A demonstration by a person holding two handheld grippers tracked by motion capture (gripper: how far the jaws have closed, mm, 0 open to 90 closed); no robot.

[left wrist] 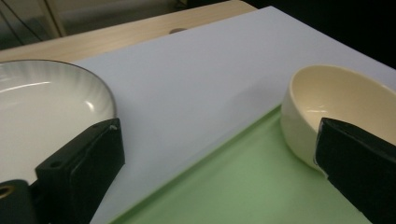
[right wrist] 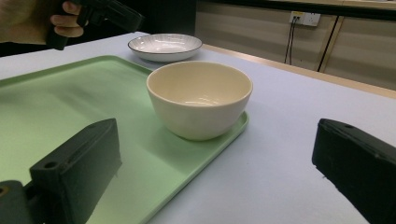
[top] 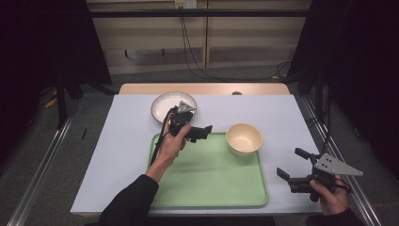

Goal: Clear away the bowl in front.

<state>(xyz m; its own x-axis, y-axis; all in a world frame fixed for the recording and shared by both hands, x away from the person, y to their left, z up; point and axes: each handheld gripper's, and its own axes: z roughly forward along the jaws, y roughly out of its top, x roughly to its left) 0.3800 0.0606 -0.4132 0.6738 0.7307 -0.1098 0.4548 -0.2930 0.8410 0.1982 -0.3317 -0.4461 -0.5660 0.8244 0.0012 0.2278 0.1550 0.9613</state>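
High view: the green tray [top: 211, 183] lies on the white surface [top: 117, 150], the cream bowl [top: 243, 138] in its far right corner, the white plate [top: 164, 104] just beyond its far left corner. The left gripper [top: 200, 133] hangs over that far edge; the right gripper [top: 291, 170] is off the tray's right side, jaws apart.

Left gripper view: jaws wide, plate [left wrist: 42, 116] and bowl [left wrist: 336, 112] flanking.

Right gripper view: jaws spread, empty, facing the bowl [right wrist: 200, 99] on the tray [right wrist: 70, 107].
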